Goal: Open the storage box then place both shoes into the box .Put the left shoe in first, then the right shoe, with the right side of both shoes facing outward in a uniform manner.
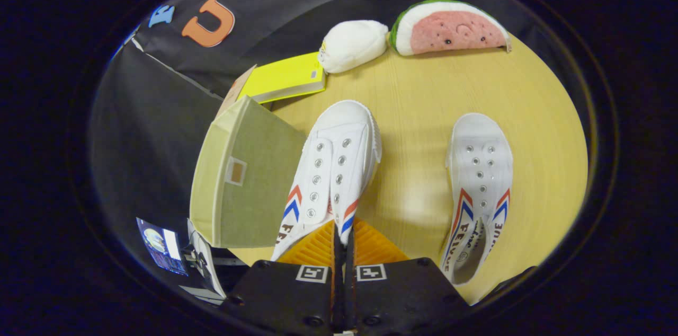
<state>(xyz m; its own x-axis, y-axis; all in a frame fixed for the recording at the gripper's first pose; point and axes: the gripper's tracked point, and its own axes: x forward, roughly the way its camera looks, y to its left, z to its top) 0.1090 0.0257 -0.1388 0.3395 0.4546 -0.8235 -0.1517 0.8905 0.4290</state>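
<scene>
Between closed fingers [339, 230]: left shoe [331, 166], beside box [249, 177].

Staged test booth, not a home: black cloth wall [159, 113] behind a small wood tabletop [424, 97], props laid out on it: plush toys [450, 28], yellow book [286, 77], shoes [479, 187].

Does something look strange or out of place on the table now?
Nothing is spilled or damaged. The gripper is shut on the near shoe beside the box; the other shoe lies flat, apart.
</scene>
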